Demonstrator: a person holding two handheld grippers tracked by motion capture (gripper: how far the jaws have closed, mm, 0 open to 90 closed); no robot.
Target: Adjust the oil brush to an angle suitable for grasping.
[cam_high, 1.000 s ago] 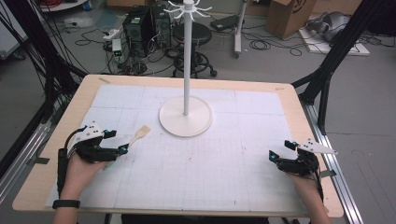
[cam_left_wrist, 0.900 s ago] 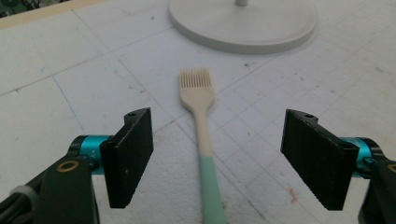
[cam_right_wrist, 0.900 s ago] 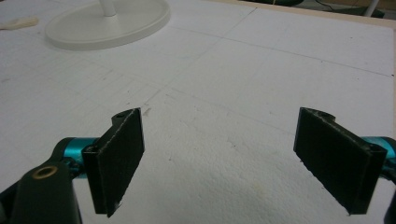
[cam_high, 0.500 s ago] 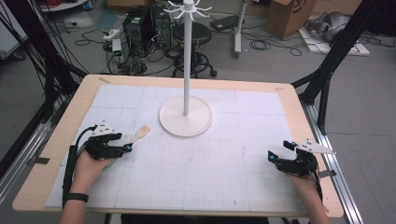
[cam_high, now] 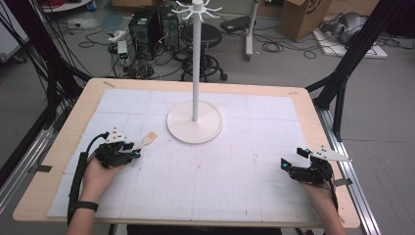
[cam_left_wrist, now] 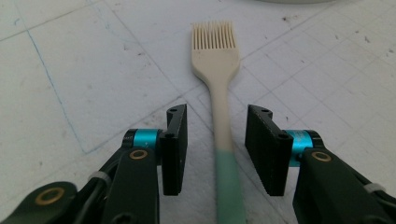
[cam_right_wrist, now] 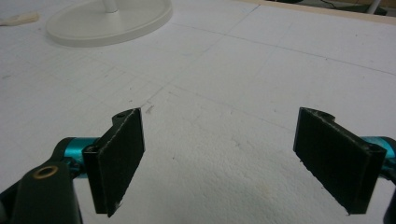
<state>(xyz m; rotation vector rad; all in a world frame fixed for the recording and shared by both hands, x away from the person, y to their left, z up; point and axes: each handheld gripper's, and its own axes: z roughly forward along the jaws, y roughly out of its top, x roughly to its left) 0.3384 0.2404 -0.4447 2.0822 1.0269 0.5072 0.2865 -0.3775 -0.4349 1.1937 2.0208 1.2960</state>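
My left tongs sit low over the worktop with the jaws parted on either side of the brush, its handle between them untouched, bristles pointing toward the white stand; my right tongs rest wide open near the right edge, holding nothing

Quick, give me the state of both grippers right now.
Left gripper: open, jaws either side of the brush handle, not clamped on it.
Right gripper: open wide, holding nothing, over the mat.
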